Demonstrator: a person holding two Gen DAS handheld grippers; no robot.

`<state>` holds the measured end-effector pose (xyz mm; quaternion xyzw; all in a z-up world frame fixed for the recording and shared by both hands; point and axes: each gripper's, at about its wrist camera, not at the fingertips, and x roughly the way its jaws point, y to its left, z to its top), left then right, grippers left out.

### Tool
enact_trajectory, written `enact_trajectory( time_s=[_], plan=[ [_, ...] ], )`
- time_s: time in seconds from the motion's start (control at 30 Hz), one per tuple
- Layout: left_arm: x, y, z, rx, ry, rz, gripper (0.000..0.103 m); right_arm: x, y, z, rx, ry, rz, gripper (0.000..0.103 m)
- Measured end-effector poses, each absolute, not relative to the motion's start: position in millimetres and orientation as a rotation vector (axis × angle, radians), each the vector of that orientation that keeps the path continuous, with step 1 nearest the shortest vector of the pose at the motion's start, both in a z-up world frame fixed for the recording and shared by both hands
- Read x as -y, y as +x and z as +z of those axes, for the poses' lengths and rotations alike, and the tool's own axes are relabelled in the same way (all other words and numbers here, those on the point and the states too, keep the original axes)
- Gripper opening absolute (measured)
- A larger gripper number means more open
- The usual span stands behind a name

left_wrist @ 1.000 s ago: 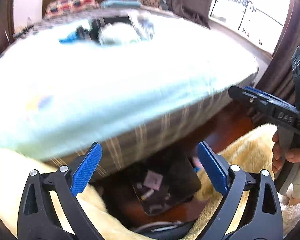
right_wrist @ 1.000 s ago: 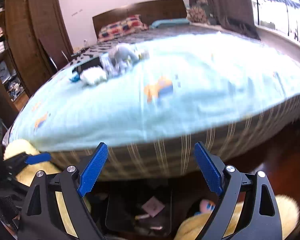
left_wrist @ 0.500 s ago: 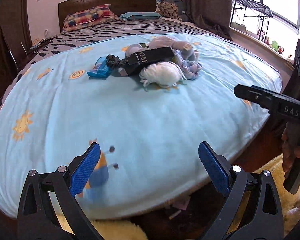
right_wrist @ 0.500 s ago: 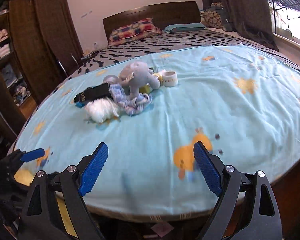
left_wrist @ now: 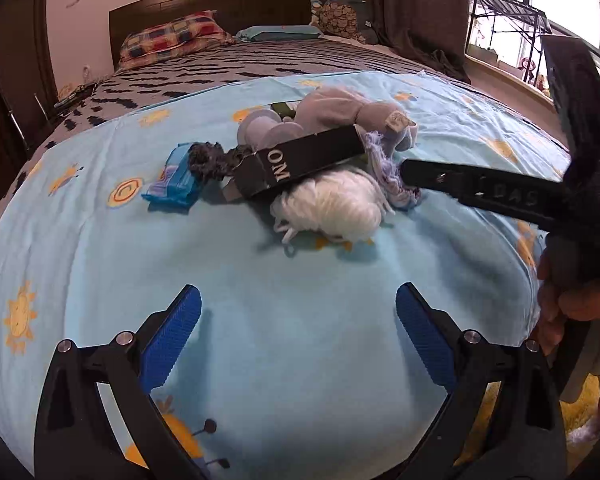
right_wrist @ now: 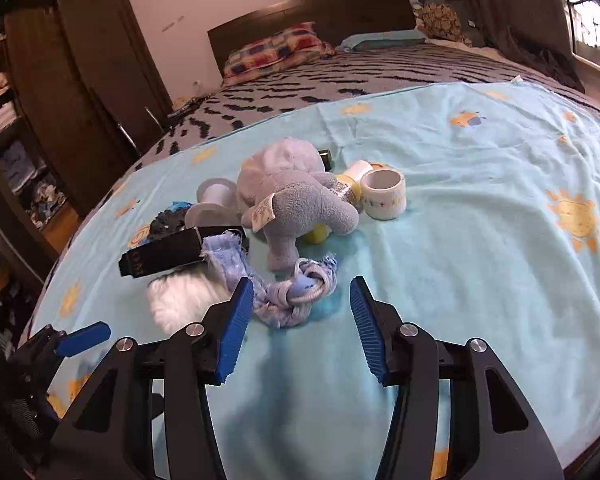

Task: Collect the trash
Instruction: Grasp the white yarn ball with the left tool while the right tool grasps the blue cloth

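A heap of things lies on the light-blue bedspread (left_wrist: 300, 280): a black carton marked "OM" (left_wrist: 300, 160), a white fluffy ball (left_wrist: 332, 208), a blue wrapper (left_wrist: 176, 184), a dark knitted piece (left_wrist: 208, 160) and a grey plush toy (right_wrist: 296, 196). A frayed blue rope toy (right_wrist: 296, 292), a tape roll (right_wrist: 384, 192) and a small yellow-labelled bottle (right_wrist: 350, 184) lie by it. My left gripper (left_wrist: 298, 324) is open and empty, short of the white ball. My right gripper (right_wrist: 300, 320) is open and empty just before the rope toy, its finger (left_wrist: 480, 192) reaching in beside the white ball.
A dark wardrobe (right_wrist: 80, 92) and open shelves (right_wrist: 8, 148) stand left of the bed. Headboard and patterned pillow (right_wrist: 276, 48) are at the far end. Dark curtains (left_wrist: 416, 12) and a window are on the right. A yellow rug (left_wrist: 580, 420) lies at the bed's near edge.
Both grippers rose from the floor bin beside the bed and moved forward over the bedspread towards the heap. The right gripper's jaws have narrowed somewhat.
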<state>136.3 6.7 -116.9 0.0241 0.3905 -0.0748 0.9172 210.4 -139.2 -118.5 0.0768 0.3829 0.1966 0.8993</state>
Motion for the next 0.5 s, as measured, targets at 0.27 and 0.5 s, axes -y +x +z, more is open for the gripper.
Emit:
enact_trajectory(
  time_s=[0.27,0.5],
  plan=[
    [-3.4,163.0,-119.1,-0.819,0.009,-0.168,0.089,136.4,211.7,-118.7,-0.795,0.143,0.443,0.029],
    [1.2,183.6,-116.3,-0.816,-0.006,-0.174,0.082,158.1,205.6,-103.9,-0.742,0.127,0.390,0.027]
  ],
)
